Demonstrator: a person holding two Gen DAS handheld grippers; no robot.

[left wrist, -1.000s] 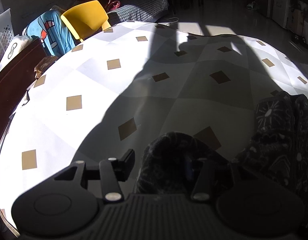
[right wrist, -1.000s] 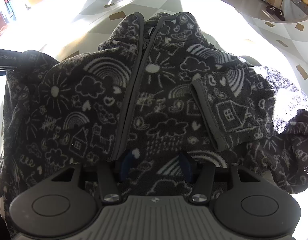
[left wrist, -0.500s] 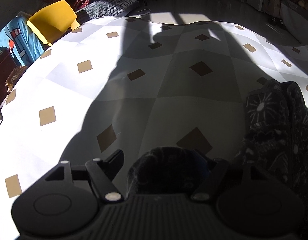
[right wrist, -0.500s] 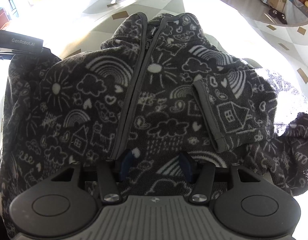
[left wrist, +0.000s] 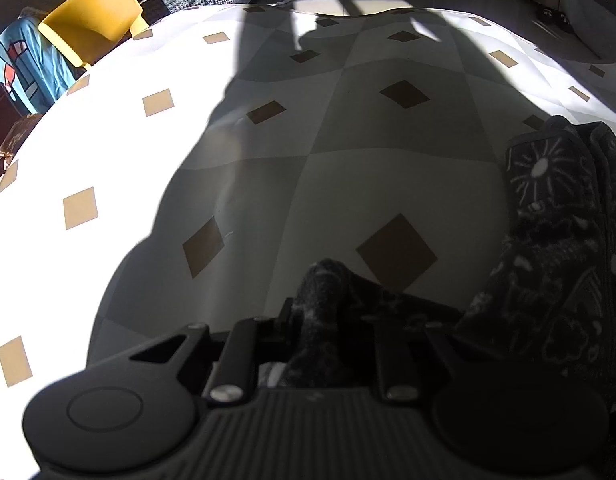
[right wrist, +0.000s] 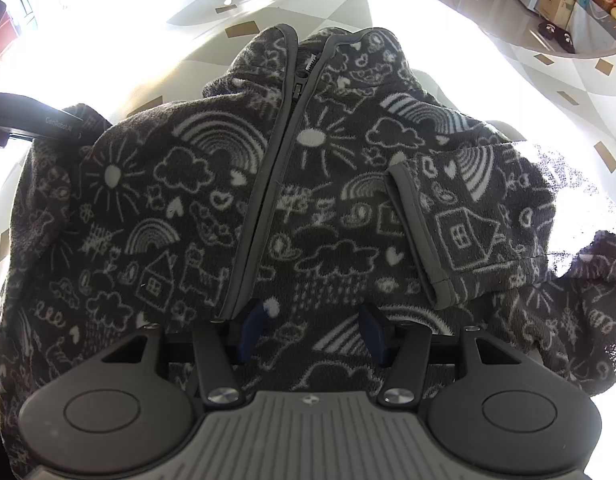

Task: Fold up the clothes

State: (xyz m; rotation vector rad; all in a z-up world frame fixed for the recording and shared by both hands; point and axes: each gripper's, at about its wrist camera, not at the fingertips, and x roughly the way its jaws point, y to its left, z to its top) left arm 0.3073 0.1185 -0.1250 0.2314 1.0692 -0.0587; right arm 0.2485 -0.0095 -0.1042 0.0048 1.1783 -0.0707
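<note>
The dark grey fleece zip jacket with white doodle print [right wrist: 308, 184] is lying front-up on the white tablecloth with tan diamonds [left wrist: 267, 184]. Left gripper [left wrist: 328, 320] is pinching a bunched fold of it, having just clamped down. Right gripper [right wrist: 312, 328] is hovering over the hem, blue pads [right wrist: 251, 324] spread apart

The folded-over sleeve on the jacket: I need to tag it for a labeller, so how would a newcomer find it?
On the diamond-patterned table lies a dark fleece jacket covered in white doodles. Right of its grey zipper in the right wrist view, the sleeve lies across the chest. Its grey-bound cuff and house drawing mark it out.
</note>
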